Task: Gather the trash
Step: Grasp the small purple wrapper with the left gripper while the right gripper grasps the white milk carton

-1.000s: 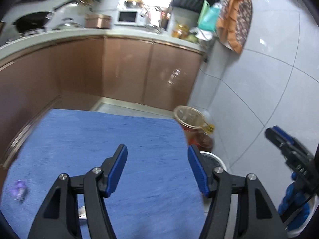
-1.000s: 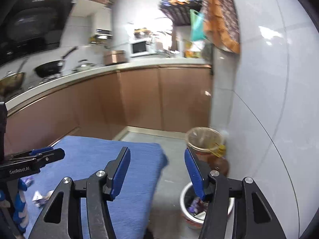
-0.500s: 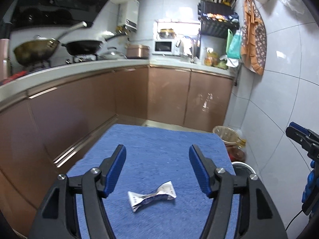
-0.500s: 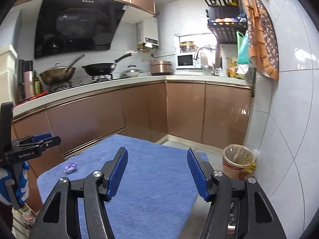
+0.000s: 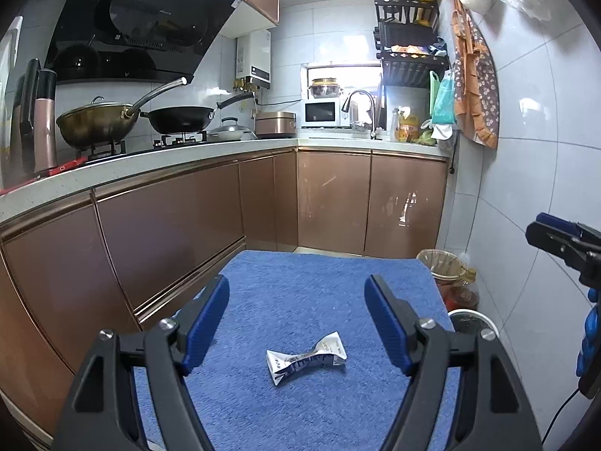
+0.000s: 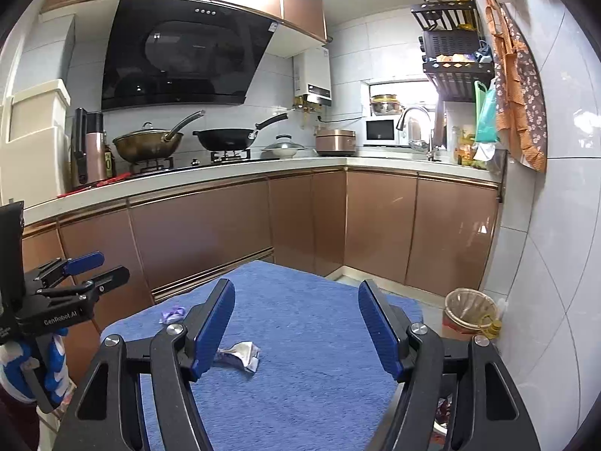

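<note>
Both handheld tongs have swung away from the tiled wall and bins and now face a table draped in blue terry cloth [image 5: 308, 293], the kitchen counter beyond. The left gripper [image 5: 296, 329] holds nothing; its blue-padded jaws have just been opening and stand wide. Ahead of them and lower, between their lines but not yet within the pads, lies a twisted white-and-silver foil wrapper [image 5: 305, 361], flat on the cloth. A second ago that camera showed mostly wall and a blurred cloth edge; the wrapper has since come into line.

The right gripper [image 6: 296, 329] has likewise been opening and is empty, jaws well apart. The same wrapper [image 6: 240, 353] sits just beside its left pad, and a small crumpled purple wrapper [image 6: 172, 314] lies farther left near the cloth's edge. A white round waste bin [image 5: 471, 321] stands below the table's right side.

The pickup seems about to start, with two pieces uncollected.
</note>
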`<state>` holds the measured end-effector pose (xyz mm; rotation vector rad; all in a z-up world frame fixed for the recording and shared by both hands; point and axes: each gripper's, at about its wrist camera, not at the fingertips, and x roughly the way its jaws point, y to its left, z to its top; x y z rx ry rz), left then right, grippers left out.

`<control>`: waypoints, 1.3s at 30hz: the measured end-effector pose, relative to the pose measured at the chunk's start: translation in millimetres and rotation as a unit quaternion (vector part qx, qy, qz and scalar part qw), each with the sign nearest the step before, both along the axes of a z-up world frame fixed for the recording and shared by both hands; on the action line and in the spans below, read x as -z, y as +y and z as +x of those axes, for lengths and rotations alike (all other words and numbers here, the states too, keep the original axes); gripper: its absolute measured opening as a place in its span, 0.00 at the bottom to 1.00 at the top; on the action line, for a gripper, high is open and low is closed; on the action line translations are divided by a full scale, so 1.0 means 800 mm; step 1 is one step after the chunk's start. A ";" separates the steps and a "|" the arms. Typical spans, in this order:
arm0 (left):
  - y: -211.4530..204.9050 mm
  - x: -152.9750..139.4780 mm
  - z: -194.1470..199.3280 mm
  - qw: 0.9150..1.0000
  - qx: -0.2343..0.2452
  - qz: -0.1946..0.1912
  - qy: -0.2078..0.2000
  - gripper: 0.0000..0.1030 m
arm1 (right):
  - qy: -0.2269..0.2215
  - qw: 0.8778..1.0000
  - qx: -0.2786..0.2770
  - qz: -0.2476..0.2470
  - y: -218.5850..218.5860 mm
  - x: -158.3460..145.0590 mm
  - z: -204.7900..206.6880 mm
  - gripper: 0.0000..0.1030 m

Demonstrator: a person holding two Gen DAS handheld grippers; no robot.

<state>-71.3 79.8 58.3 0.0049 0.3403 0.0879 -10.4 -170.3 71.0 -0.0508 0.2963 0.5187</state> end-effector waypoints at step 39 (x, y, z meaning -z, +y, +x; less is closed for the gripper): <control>0.153 0.201 0.114 0.980 -0.020 0.007 0.199 0.71 | 0.162 0.961 -0.189 -0.117 0.140 0.156 0.141 0.73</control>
